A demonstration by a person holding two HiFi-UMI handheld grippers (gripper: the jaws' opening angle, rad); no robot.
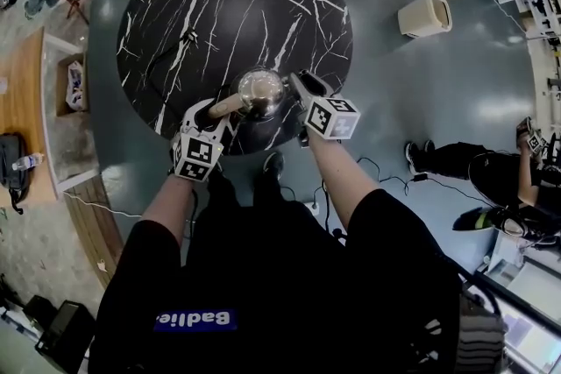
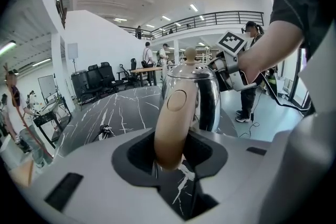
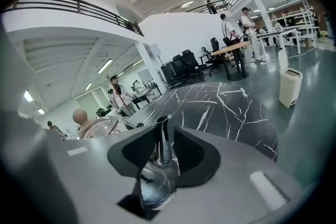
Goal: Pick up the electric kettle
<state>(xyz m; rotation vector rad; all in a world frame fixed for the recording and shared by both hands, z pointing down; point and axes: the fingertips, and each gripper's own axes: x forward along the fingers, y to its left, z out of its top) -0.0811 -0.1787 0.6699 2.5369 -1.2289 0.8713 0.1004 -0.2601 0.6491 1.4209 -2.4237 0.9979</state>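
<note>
A shiny steel electric kettle (image 1: 260, 90) with a tan handle (image 1: 226, 105) stands near the front edge of the round black marble table (image 1: 219, 4). My left gripper (image 1: 223, 109) comes in from the left, its dark pads pressed on either side of the tan handle (image 2: 173, 123); in its own view the left gripper (image 2: 170, 157) faces the kettle body (image 2: 207, 92). My right gripper (image 1: 294, 83) reaches in from the right. In the right gripper view, the right gripper (image 3: 164, 152) clamps the steel spout (image 3: 164, 139), with the lid's tan knob (image 3: 80, 117) at the left.
A cream bin (image 1: 425, 13) stands on the floor beyond the table at the right. A person (image 1: 491, 171) sits low at the far right. A wooden counter (image 1: 22, 101) runs along the left. A small dark object (image 2: 105, 131) lies on the tabletop.
</note>
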